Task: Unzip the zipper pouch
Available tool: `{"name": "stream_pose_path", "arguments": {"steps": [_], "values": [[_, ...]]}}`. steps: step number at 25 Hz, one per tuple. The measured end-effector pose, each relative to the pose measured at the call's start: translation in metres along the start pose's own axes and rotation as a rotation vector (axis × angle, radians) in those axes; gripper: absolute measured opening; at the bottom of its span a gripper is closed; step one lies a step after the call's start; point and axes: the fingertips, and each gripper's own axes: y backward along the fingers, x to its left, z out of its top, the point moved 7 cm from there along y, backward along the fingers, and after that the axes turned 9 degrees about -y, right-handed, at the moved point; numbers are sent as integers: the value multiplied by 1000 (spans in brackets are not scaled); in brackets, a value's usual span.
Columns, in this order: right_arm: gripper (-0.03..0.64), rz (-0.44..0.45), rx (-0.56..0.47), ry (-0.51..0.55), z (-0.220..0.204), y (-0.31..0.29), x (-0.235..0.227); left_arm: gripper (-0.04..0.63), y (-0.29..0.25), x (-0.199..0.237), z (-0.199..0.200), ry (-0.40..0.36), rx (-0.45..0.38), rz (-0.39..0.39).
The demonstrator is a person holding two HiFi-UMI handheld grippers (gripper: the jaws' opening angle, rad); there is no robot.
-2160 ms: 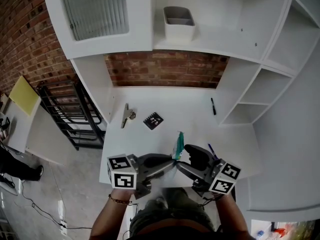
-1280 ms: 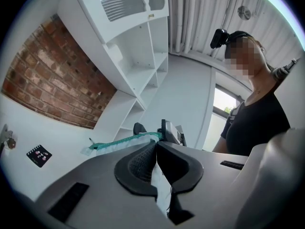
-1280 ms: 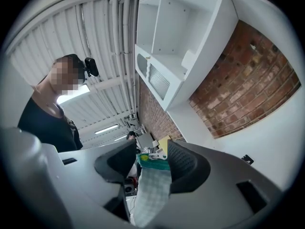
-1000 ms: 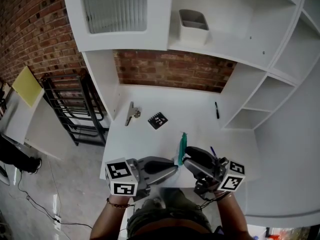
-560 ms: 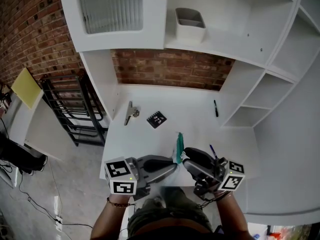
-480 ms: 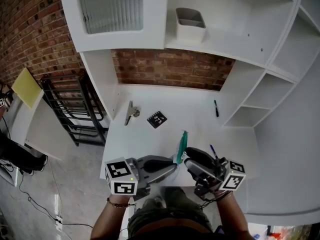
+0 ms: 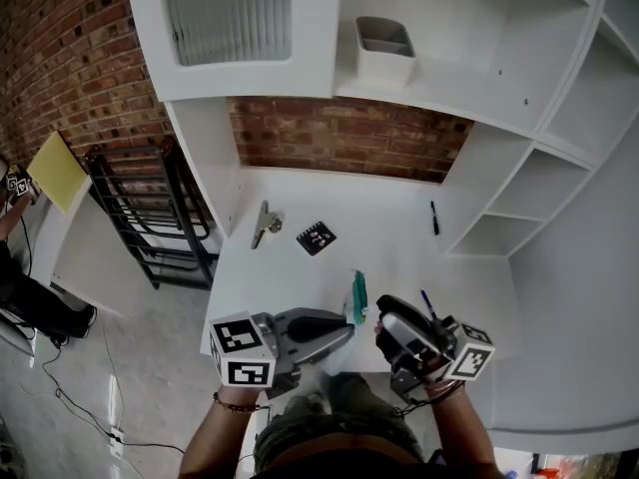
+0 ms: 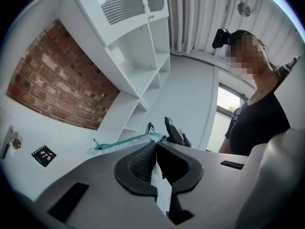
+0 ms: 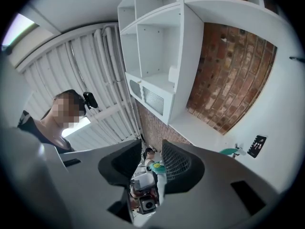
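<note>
Since prev frame R tool (image 7: 387,317) has drawn back a bit toward the person, and the zipper pouch (image 7: 357,292) now stands straighter. R jaws have just been closing but are apart w/ a gap, the pouch's teal zip end between them, against one pad. L tool (image 7: 342,329) is clamped shut on the pouch's pale edge. Pouch sits betw. both tools, over the bench (image 7: 300,277) near edge. Farther back: metal clip (image 7: 262,226), black card (image 7: 317,239), pen (image 7: 434,218).

Bright, even light is filling all views, shadows falling soft. Fisheye is bending edges, corners going black. Window (image 8: 228,106) beyond left hand-held gripper (image 8: 156,146) is blowing out w/ glare.
</note>
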Motion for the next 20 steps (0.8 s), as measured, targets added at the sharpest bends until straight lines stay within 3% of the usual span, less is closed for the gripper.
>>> {"name": "stream_pose_path", "arguments": {"steps": [6, 11, 20], "values": [[119, -28, 37, 22, -7, -2, -3, 8, -5, -4, 2, -19, -4, -13], [23, -60, 37, 33, -5, 3, -3, 8, -6, -8, 2, -16, 4, -3], [6, -178, 69, 205, -6, 6, 4, 5, -17, -28, -1, -74, 67, -79]]}}
